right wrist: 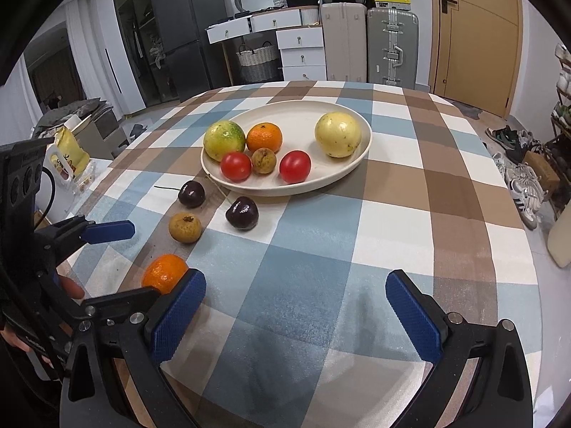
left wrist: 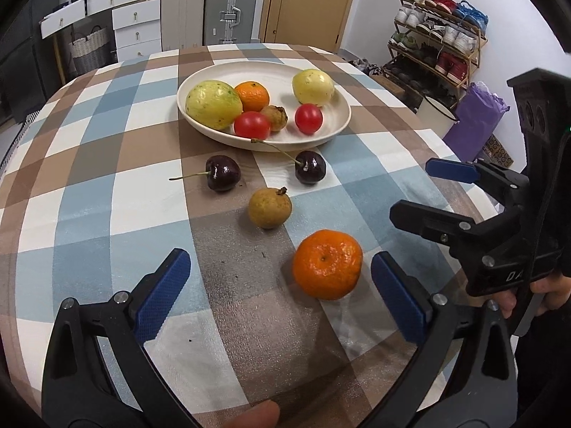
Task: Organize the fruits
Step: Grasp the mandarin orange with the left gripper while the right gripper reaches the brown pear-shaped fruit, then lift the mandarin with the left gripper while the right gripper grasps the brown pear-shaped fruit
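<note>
Checked blue, brown and white cloth covers the table (left wrist: pixel 107 214); drawers, suitcases and a shoe rack stand behind it.

White plate (left wrist: pixel 335 121) sits toward the far side of the table. On it: two yellow-green passion fruits, one at the left (left wrist: pixel 213 104) and one at the right (left wrist: pixel 313 86), a mandarin (left wrist: pixel 252 96) just beside the left one, two red tomatoes (left wrist: pixel 252 125) (left wrist: pixel 308 118) at the near edge, and a small brown longan (left wrist: pixel 274 117) between the tomatoes.

Off the plate, on the cloth: two dark cherries (left wrist: pixel 223 173) (left wrist: pixel 310 167) with stems, just in front of the plate. The right cherry's stem reaches up to the plate rim. A second longan (left wrist: pixel 269 208) lies nearer, between and below the cherries. A second mandarin (left wrist: pixel 327 264) lies nearest of all.

Left gripper (left wrist: pixel 282 292) spread wide, low over the table, holding nothing. The loose mandarin lies between its fingers, nearer the right pad (left wrist: pixel 398 297), not touching as far as can be told.

Right gripper (right wrist: pixel 296 317) also spread wide and empty, over bare cloth to the right of the loose fruit. In the right wrist view its left pad (right wrist: pixel 178 315) partly hides the loose mandarin (right wrist: pixel 164 273).

Part of a hand shows behind each gripper.
</note>
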### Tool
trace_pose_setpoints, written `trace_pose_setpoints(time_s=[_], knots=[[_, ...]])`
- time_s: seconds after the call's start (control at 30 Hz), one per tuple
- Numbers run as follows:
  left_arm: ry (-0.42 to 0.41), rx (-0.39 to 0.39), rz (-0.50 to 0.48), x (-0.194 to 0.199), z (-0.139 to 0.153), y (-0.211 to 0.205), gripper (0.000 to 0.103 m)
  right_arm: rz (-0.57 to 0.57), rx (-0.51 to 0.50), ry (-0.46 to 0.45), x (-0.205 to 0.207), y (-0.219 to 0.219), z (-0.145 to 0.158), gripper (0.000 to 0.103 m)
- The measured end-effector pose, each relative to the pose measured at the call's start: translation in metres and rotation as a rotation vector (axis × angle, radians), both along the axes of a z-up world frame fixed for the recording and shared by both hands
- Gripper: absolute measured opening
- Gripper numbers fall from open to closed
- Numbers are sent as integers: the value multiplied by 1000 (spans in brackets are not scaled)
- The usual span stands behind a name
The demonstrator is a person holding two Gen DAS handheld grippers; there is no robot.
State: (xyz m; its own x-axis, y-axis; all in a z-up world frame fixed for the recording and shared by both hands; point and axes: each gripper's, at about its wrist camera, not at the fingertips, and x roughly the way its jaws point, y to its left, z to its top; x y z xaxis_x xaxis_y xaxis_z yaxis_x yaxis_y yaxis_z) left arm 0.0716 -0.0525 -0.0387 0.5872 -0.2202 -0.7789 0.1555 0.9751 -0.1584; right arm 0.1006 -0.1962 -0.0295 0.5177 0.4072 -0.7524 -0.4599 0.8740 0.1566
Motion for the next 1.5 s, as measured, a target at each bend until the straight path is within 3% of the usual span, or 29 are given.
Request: trace_pose_setpoints(time_s=[0.2, 0.37, 0.6, 1.2, 1.5], knots=[[17, -4, -56, 0, -6, -8, 75, 5, 0, -1, 0, 2, -1, 103], [20, -55, -133, -4, -8, -15, 39, 4, -4, -1, 2, 3, -1, 103], [9, -87, -140, -6, -4, -14, 38, 10, -2, -2, 2, 5, -1, 103], [-67, -114, 32, -5, 23, 45, 38, 92, 2, 14, 9, 45, -5, 101], [-89, -103, 91, -5, 27, 69, 39, 189, 1, 37, 11, 84, -13, 81]])
